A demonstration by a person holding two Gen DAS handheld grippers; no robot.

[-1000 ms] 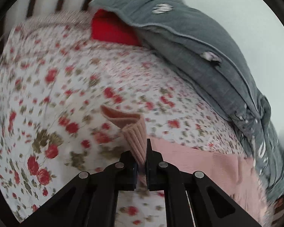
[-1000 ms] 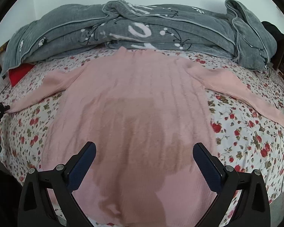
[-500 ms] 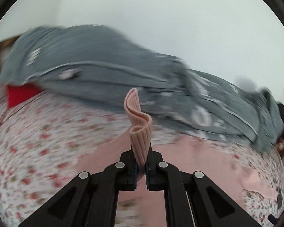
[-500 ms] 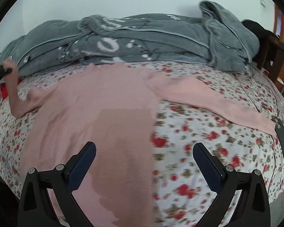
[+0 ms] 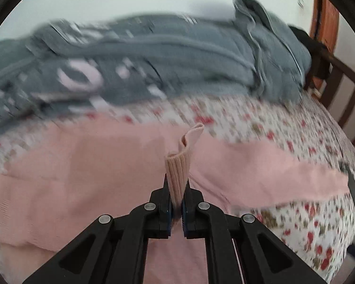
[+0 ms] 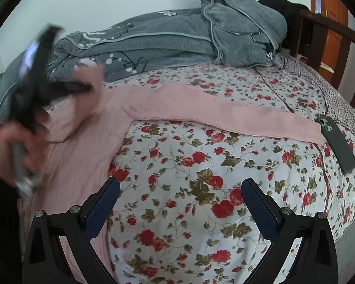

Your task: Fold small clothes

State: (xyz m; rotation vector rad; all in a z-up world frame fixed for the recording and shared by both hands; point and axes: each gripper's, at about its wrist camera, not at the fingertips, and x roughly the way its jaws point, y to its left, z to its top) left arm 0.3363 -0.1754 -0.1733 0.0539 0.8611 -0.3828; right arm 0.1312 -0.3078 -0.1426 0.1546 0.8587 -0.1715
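One pink sweater [image 6: 87, 146] on a floral bed [image 6: 177, 165]: left gripper [image 5: 176, 190] clamped on one cuff [image 5: 178, 170]; right gripper [image 6: 180, 201] spread wide, empty; one phone [image 6: 338, 142] nearby.

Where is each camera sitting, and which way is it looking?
Left wrist: sits on the left gripper, looking down over the pink sweater toward the grey blanket; its jaws pinch the sweater cuff.
Right wrist: sits on the right gripper, jaws open over the floral bedsheet; the person's left hand shows blurred.
Both share the sweater, blanket, sheet and phone.
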